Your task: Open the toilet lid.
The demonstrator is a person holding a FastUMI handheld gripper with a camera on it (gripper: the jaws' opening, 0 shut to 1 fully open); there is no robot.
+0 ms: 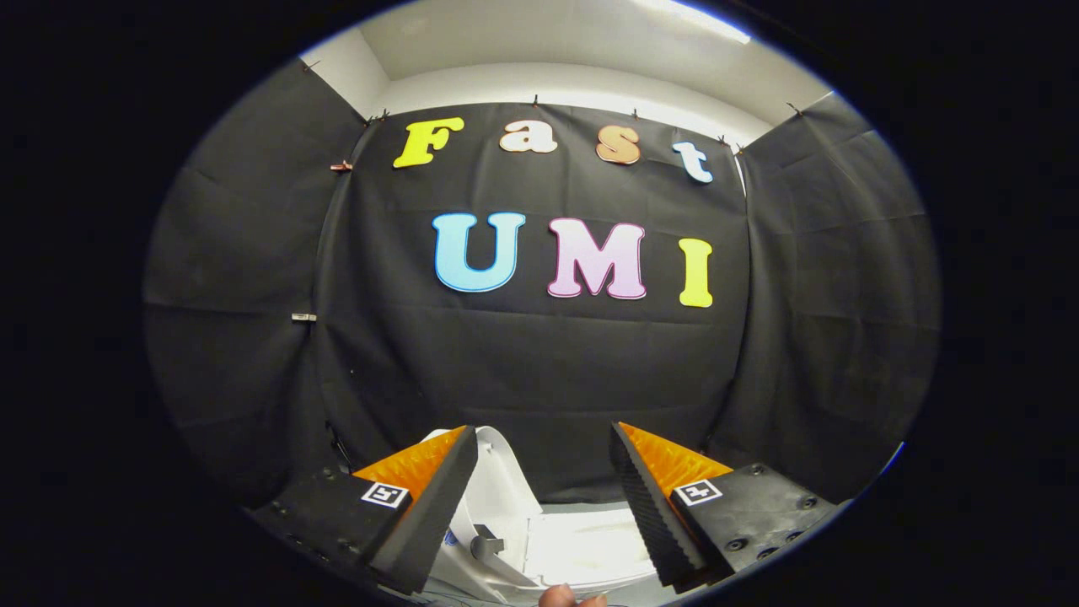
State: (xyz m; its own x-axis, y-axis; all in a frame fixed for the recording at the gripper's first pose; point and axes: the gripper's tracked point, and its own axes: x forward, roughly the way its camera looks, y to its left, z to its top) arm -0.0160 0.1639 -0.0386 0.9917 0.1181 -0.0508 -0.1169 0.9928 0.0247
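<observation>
- You are holding the gripper with its fingers spread wide; nothing is sitting between the pads and neither one is pressing on anything.
- The toilet is lying low, below and between the two fingers, showing as a white body with a bright flat surface in the gap.
- The toilet lid is standing raised on the left side of that gap, its white curved edge rising just beside the inner face of your left finger. Whether it is touching that finger, you cannot tell from this angle.
- A small grey hinge piece is sitting at the foot of the lid, just beside the lower part of the left finger.
- The right finger is standing apart from the lid, with the toilet's flat white surface showing to its left.
- A fingertip of your hand is peeking in at the bottom, below the toilet and between the two fingers.
- Beyond the fingers, the black cloth wall of the booth is hanging straight ahead, with side panels folding in on either side.
- Above the cloth, a white wall and ceiling are showing, with a strip of light at the upper right.
</observation>
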